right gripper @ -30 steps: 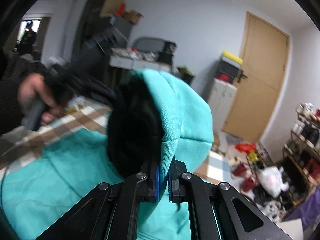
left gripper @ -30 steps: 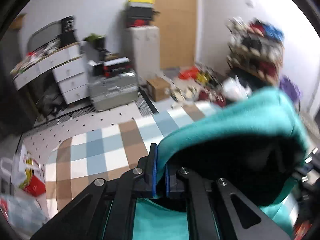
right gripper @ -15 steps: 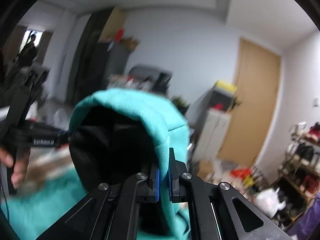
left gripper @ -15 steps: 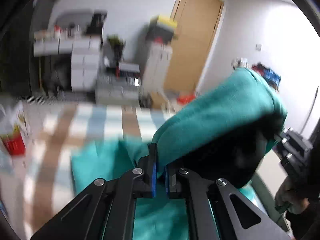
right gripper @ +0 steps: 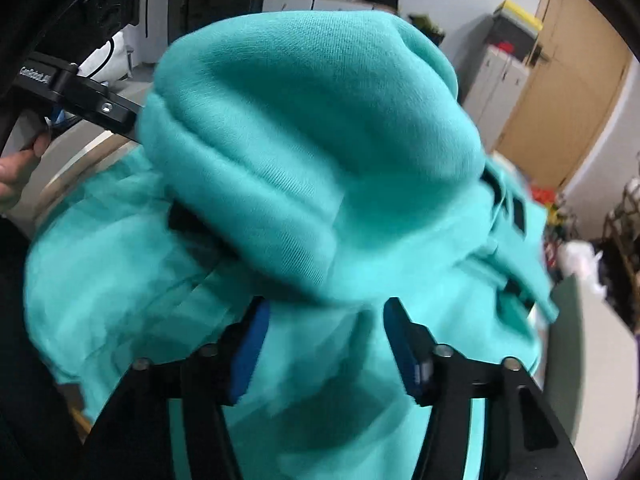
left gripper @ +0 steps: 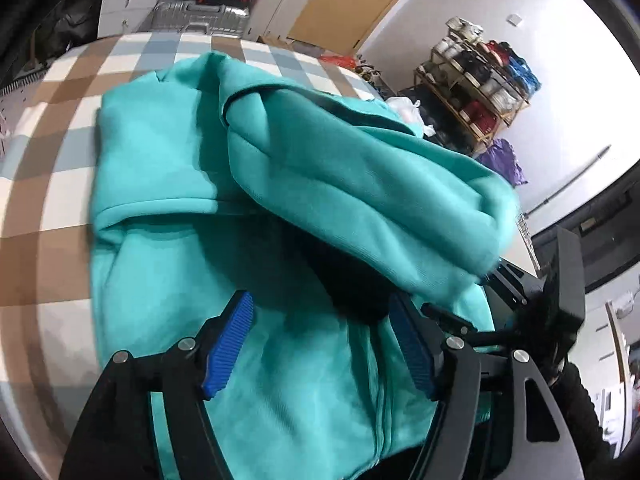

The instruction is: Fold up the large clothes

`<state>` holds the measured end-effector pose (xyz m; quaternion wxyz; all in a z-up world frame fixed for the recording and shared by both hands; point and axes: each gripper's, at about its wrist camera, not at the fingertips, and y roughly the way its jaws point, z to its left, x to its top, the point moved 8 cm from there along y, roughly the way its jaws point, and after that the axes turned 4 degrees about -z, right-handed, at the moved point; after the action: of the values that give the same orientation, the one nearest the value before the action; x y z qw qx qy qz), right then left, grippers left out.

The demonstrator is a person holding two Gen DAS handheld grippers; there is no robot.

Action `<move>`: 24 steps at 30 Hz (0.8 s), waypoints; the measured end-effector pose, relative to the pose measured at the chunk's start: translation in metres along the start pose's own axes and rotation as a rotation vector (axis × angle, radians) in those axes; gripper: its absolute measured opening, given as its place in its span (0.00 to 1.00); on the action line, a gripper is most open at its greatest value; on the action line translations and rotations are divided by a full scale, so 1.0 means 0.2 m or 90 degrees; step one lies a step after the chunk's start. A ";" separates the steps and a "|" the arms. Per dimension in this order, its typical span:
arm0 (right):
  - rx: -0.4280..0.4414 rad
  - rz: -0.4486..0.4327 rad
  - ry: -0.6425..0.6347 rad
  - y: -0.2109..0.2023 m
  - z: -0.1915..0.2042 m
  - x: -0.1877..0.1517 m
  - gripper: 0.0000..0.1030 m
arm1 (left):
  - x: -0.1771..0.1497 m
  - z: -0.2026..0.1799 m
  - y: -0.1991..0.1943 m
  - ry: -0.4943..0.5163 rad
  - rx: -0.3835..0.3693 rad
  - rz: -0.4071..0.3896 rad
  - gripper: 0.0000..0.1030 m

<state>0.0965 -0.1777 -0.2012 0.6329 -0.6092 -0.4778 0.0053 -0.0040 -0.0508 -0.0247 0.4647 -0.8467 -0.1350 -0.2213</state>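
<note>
On the checked cloth (left gripper: 60,92) of the table lies a teal hooded sweatshirt (left gripper: 168,184), bunched into folds, its hood (left gripper: 360,184) rolled over the body with the dark lining showing beneath. The left gripper (left gripper: 320,340) hangs just above the near part of the garment, its jaws spread wide; the blue pads (left gripper: 228,344) flank teal fabric without pinching it, and the hood's dark opening sits just ahead of the gap. In the right wrist view, the right gripper (right gripper: 324,344) likewise has its jaws wide apart, with the hood (right gripper: 304,136) bulging just beyond the fingertips and the sweatshirt (right gripper: 120,264) body spread below; whether the fabric touches the pads I cannot tell, as the picture is blurred there. A hand (right gripper: 16,168) holds the other gripper at the left edge. A shoe rack (left gripper: 480,80) stands against the far wall.
</note>
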 end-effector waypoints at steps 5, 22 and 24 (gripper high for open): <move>0.047 -0.007 0.130 -0.13 -0.04 -0.02 0.67 | 0.15 -0.27 -0.15 0.098 -0.021 -0.044 0.69; 0.322 -0.180 0.721 -0.21 -0.34 -0.06 0.73 | 0.21 -0.22 0.70 0.174 0.170 0.224 0.57; 0.344 -0.181 0.711 -0.20 -0.32 -0.03 0.73 | 0.18 -0.21 0.71 0.191 0.176 0.216 0.39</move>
<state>0.1094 -0.2404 -0.1611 0.9125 -0.2697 -0.1339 -0.2771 0.0780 -0.1612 -0.0907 0.6210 -0.7436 0.0504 -0.2426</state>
